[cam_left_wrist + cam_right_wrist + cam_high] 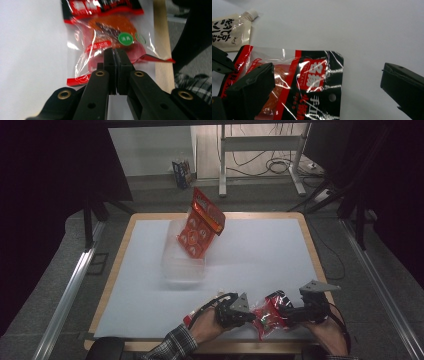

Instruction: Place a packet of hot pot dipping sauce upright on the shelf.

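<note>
where jaws pinch, snack bag [110,37] bears green round label [125,38]

The white table top [260,255] lay open from twelve to three o'clock — only a clear tub [183,265] with an orange packet [201,224] stood at eleven.

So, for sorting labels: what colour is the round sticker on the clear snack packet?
Green, clearest in the left gripper view.
</note>
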